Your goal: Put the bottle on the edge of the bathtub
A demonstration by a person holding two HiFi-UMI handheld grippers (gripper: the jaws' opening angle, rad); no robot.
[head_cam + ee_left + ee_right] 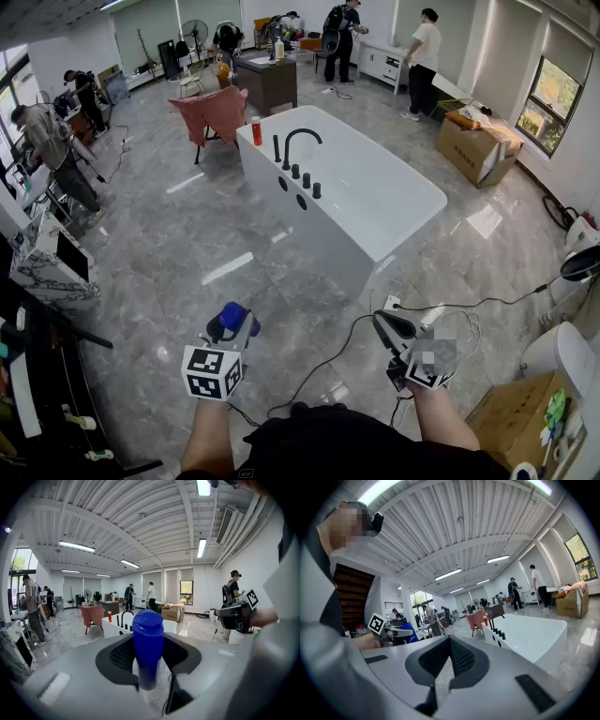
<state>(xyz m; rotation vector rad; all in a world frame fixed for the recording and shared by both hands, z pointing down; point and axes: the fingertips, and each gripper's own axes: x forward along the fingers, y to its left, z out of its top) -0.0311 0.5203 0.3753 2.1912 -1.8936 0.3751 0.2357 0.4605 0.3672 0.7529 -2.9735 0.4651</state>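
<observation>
The left gripper [228, 330] has its jaws pinching a blue bottle [148, 644]; the bottle stands upright between the two dark pads, its blue flip cap rising clear above them and its paler lower part sunk down between the jaws; in the head view it is carried above the grey tiled floor [187, 244], low in the picture and well apart from the white bathtub [319, 234]. The right gripper [449, 641] has its jaws pressed together at the tips with nothing between them; it is held beside the left one, nearer the bathtub's near corner. The bathtub stands free on the floor ahead of both grippers; a black arched faucet [298, 145] with a row of black knobs rises from its left edge, and a small red-orange bottle [256, 130] stands on the far left corner of that edge. A black cable [328, 361] trails over the floor between the grippers.
</observation>
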